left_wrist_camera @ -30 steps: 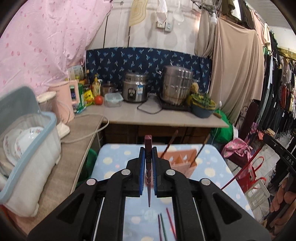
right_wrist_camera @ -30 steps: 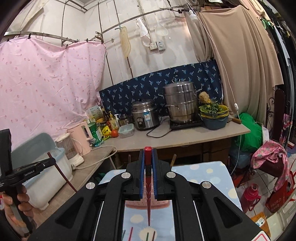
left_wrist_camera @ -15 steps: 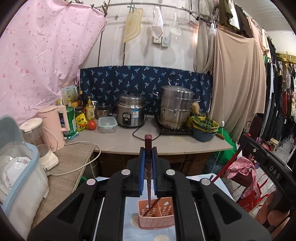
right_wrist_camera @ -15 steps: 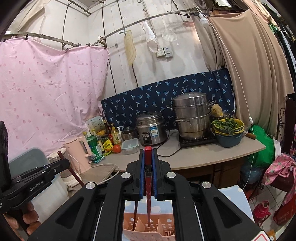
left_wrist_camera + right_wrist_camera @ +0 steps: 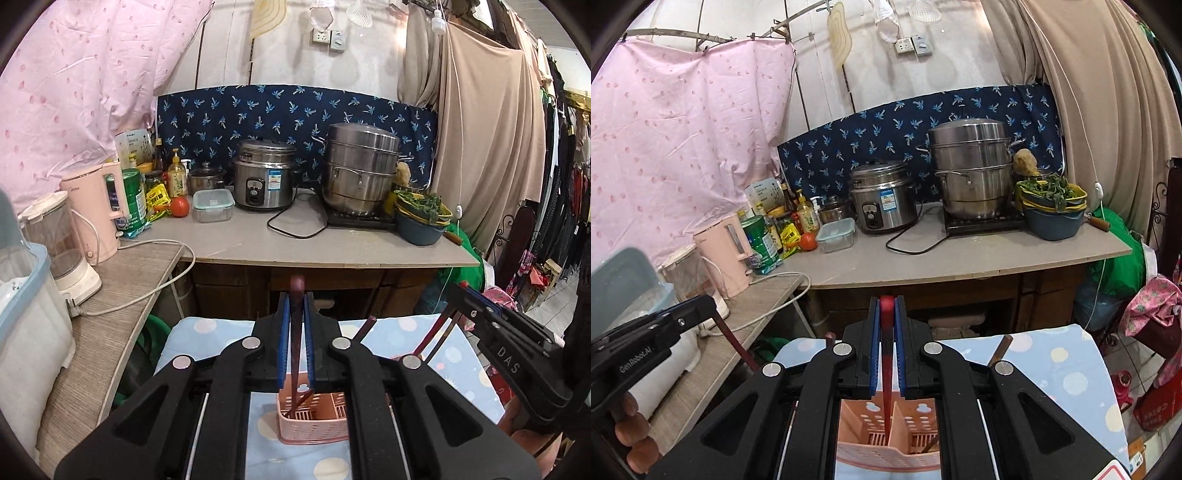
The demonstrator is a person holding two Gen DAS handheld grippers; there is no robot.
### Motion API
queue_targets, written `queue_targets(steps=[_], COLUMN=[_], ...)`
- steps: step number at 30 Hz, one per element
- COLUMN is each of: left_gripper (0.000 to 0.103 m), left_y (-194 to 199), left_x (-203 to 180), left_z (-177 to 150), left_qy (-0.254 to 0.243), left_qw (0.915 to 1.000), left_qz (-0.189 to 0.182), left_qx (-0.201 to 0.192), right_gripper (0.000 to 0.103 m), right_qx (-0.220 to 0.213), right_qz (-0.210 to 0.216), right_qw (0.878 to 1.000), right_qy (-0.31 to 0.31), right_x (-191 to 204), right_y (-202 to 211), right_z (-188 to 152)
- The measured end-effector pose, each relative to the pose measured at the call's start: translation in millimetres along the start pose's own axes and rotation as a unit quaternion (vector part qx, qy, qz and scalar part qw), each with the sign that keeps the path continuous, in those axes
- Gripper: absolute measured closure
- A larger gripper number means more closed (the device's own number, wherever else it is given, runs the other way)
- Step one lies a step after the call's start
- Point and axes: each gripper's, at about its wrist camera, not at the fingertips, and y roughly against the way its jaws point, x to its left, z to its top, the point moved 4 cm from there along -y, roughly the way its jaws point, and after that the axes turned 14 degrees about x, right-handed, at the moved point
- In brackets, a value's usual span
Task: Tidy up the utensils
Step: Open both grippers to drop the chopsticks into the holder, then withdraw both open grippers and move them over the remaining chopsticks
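Note:
My left gripper (image 5: 295, 295) is shut on a dark red chopstick (image 5: 294, 354) held upright, its tip down inside the pink slotted utensil holder (image 5: 314, 430). My right gripper (image 5: 887, 301) holds a bright red chopstick (image 5: 886, 373). Its jaws are just opening, the chopstick is still between the pads, and its tip is in the holder (image 5: 871, 454) beside the divider. Each gripper shows in the other's view: the right gripper (image 5: 461, 291) at the right edge, the left gripper (image 5: 701, 306) at the left edge. A brown chopstick (image 5: 367, 326) leans in the holder.
The holder stands on a table with a blue dotted cloth (image 5: 207, 332). Behind it runs a counter (image 5: 332, 247) with a rice cooker (image 5: 264, 173), steamer pot (image 5: 360, 170), bowl of greens (image 5: 421, 218) and pink kettle (image 5: 98, 206). A wooden shelf (image 5: 110, 325) is on the left.
Both grippers came forward and down over the holder. The chopstick tips, earlier above the cloth, now reach into the holder's compartments.

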Motion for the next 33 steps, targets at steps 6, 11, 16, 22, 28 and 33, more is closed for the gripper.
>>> queue_targets(steps=[6, 11, 16, 22, 28, 33], left_gripper=[0.061, 0.061, 0.059, 0.059, 0.059, 0.059], left_y=[9, 24, 47, 75, 94, 99], left_x=[4, 8, 10, 19, 34, 37], left_z=[-5, -12, -35, -89, -157, -211], left_qy=[0.004, 0.006, -0.003, 0.001, 0.021, 0.018], left_qw=[0.9997, 0.9996, 0.9993, 0.9994, 0.999, 0.9978], left_qz=[0.018, 0.022, 0.033, 0.034, 0.037, 0.055], left_qx=[-0.017, -0.018, -0.019, -0.007, 0.011, 0.033], right_gripper=[0.074, 0.069, 0.068, 0.068, 0.068, 0.067], right_qx=[-0.015, -0.025, -0.016, 0.011, 0.035, 0.07], right_qz=[-0.008, -0.015, -0.012, -0.018, -0.071, -0.075], right_qw=[1.0, 1.0, 1.0, 0.999, 0.997, 0.995], right_qy=[0.001, 0.001, -0.015, -0.027, 0.001, -0.004], right_x=[-3, -4, -8, -11, 0, 3], right_y=[16, 45, 76, 114, 142, 152], right_z=[1, -4, -31, -91, -172, -238])
